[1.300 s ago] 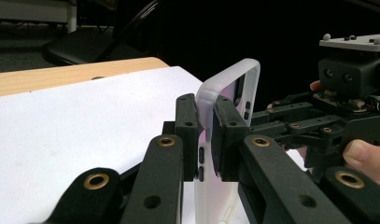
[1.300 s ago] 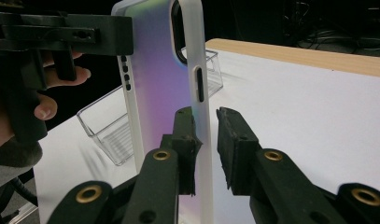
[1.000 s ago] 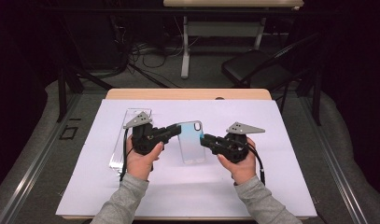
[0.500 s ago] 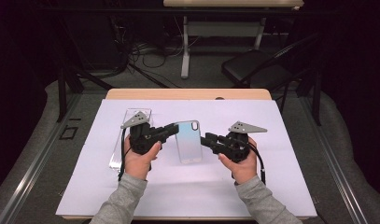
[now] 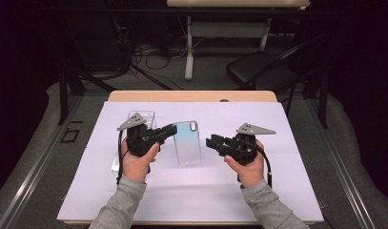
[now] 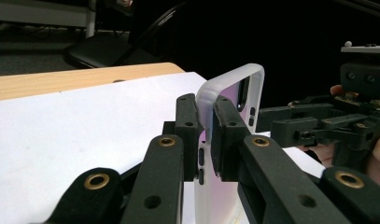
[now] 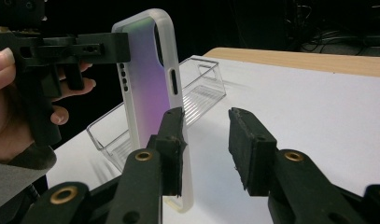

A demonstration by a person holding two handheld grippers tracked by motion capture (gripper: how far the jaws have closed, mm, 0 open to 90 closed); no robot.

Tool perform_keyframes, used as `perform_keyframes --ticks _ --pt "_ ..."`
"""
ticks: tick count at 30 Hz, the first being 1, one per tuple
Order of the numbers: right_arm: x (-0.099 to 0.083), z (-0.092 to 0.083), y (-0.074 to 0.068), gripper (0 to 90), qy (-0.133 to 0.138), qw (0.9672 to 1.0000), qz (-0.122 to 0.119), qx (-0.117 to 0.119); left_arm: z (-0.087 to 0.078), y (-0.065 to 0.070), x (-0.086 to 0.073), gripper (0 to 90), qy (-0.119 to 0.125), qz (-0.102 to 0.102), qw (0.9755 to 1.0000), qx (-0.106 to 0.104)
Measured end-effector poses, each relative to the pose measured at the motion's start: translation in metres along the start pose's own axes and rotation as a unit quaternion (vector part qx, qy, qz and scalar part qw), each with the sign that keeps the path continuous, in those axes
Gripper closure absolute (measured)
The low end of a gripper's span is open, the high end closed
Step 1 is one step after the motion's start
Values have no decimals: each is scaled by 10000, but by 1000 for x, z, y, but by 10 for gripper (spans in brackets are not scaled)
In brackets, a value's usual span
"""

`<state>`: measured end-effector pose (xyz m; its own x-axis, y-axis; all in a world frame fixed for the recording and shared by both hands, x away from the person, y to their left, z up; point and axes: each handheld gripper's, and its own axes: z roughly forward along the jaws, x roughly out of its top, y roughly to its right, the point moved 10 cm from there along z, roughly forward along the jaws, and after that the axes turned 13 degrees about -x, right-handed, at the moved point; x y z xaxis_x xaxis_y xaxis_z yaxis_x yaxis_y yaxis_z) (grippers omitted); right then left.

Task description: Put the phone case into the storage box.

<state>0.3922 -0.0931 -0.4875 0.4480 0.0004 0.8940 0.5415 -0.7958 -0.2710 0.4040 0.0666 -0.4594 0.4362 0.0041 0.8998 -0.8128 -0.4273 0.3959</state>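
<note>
A translucent phone case [image 5: 188, 143] with a pale blue-purple sheen is held at the middle of the white sheet. My left gripper [image 5: 172, 130] is shut on its long left edge, and its jaws pinch the frosted rim [image 6: 234, 79] near the camera cutout. My right gripper [image 5: 210, 143] stands open just right of the case, apart from it. Its jaws have just been opening, and nothing is between them [image 7: 206, 126]. In the right gripper view the case [image 7: 150, 79] stands beyond the left jaw, with the left gripper [image 7: 108, 49] clamped on it.
A clear plastic tray [image 5: 146, 116] lies on the white sheet [image 5: 277, 191] behind and left of my left hand. The sheet covers a wooden table [image 5: 191, 96]. A black chair [image 5: 258, 71] and cables are on the floor beyond the far edge.
The right gripper's jaws came off the case's right edge and opened. The left gripper has drawn the case slightly to the left.
</note>
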Motion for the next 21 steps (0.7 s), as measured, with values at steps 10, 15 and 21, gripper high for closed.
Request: perform_keyframes --ticks 10,15,21 --pt "1 0 1 596 21 10000 -4 -24 -17 -9 11 828 134 52 9997 205" --pt "0 2 2 581 -26 10000 -32 -68 -25 -13 16 828 195 74 9994 292" --pt "0 3 4 572 -26 9999 -70 -131 -34 -18 21 828 206 100 9990 373"
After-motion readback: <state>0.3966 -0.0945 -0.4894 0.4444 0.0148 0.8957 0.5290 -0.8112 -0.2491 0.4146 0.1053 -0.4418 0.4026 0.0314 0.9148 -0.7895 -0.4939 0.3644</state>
